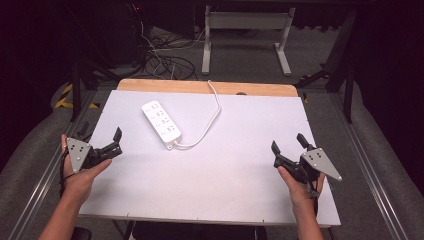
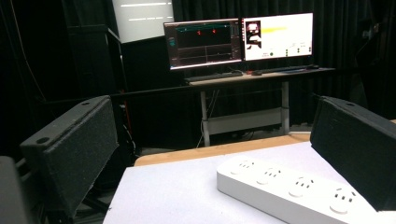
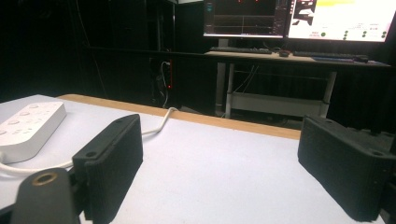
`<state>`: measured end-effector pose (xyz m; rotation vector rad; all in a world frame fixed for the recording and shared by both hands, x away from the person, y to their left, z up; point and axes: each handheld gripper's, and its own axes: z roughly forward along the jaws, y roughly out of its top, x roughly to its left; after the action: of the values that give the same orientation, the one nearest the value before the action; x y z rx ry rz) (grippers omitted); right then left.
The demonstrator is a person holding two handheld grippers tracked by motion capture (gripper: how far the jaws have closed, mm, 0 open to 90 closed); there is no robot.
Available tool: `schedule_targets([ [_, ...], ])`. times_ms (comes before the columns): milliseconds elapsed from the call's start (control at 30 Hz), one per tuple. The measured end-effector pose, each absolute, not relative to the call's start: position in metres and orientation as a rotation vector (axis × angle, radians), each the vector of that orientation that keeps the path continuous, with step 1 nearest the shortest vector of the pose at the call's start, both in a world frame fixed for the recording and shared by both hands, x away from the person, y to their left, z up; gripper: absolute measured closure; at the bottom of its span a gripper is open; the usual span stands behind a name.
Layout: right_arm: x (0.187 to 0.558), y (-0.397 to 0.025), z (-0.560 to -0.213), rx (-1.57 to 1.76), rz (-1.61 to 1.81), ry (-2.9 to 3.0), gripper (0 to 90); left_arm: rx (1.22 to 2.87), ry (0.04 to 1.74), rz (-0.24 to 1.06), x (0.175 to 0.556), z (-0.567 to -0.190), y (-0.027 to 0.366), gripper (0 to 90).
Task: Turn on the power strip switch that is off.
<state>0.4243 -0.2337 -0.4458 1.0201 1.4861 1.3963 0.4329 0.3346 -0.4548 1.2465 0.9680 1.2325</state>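
Fingers on both grippers stand wide apart and hold nothing: the left gripper hovers at the near left of the worktop, the right gripper at the near right, each gripped in a person's hand. Between them the white worktop is bare; its wooden far edge shows beyond the white sheet.

Next in size is the power strip, a white bar with four sockets, lying flat on the far left part of the worktop, slanted so that one end points to the far left and the other to the near right. From the left gripper view it lies close ahead, just beside the right-hand finger. It looks rigid, smooth, hard plastic, light enough for one gripper, but probably slippery on its glossy faces. I would take it across the narrow width, on the long side walls near the middle, not on the sockets.

Smallest is its cable, leaving the near end, looping right and running off the far edge. It is limp and will likely drag or tug when the strip is lifted.
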Motion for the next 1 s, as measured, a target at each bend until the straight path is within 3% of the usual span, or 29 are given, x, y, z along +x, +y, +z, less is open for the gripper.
schedule_targets([
  [33,0.424,-0.233,-0.446,1.017,1.397,1.488,14.6,1.260,1.002,1.205,0.433,-0.453,0.334,8.5],
  [67,0.423,-0.233,-0.445,1.017,1.398,1.487,14.6,1.282,1.033,1.116,0.432,-0.449,0.333,18.0],
  [167,0.423,-0.234,-0.446,1.014,1.403,1.489,14.6,1.308,1.064,1.050,0.430,-0.444,0.332,58.3],
  [267,0.423,-0.235,-0.446,1.021,1.405,1.485,14.7,1.329,1.078,1.011,0.428,-0.438,0.330,77.0],
  [367,0.423,-0.235,-0.446,1.022,1.408,1.483,14.7,1.345,1.101,0.995,0.430,-0.430,0.328,88.7],
  [567,0.424,-0.235,-0.446,1.021,1.410,1.484,14.8,1.416,1.103,0.974,0.440,-0.418,0.326,90.0],
  [900,0.425,-0.236,-0.447,1.030,1.409,1.486,14.8,1.713,1.093,0.835,0.474,-0.393,0.292,90.0],
  [1000,0.425,-0.236,-0.447,1.033,1.412,1.487,14.8,1.867,1.116,0.738,0.494,-0.387,0.274,90.0],
])
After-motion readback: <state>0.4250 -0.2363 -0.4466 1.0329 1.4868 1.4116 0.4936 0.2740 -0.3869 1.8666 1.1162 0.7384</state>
